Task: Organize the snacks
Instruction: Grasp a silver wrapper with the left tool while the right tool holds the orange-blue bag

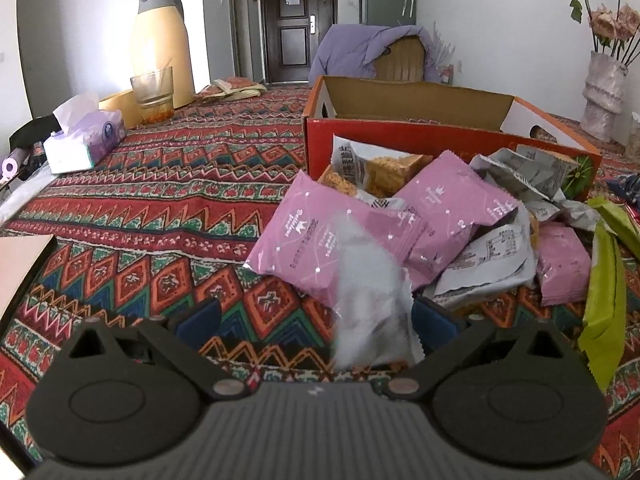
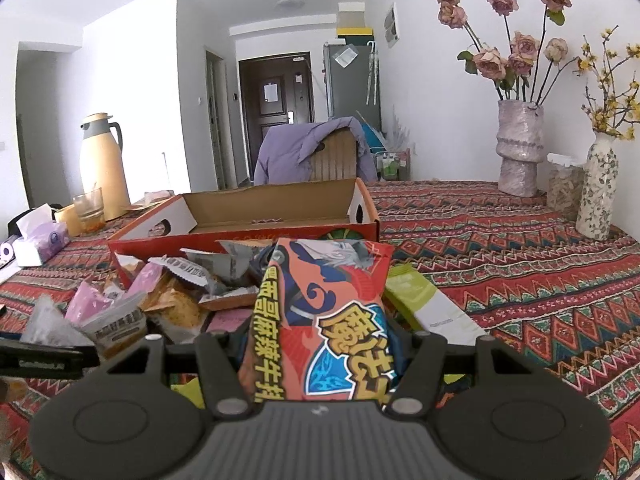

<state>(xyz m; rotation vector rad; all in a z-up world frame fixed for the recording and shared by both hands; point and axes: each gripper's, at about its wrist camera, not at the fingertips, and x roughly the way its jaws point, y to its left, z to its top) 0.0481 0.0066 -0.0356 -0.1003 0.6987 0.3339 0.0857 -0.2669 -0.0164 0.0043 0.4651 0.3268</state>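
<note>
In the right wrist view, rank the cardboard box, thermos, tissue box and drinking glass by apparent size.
1. Cardboard box
2. Thermos
3. Tissue box
4. Drinking glass

The tissue box and glass look close in size, so that order is unsure.

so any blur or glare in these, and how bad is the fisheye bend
Left wrist view: a pale packet is smeared by blur; the thermos is washed by window glare. Right wrist view: sharp, evenly lit; walls bow toward dark corners.

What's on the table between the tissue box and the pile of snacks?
Nothing. In the left wrist view, only bare patterned tablecloth lies between the tissue box and the pile of snacks.
</note>
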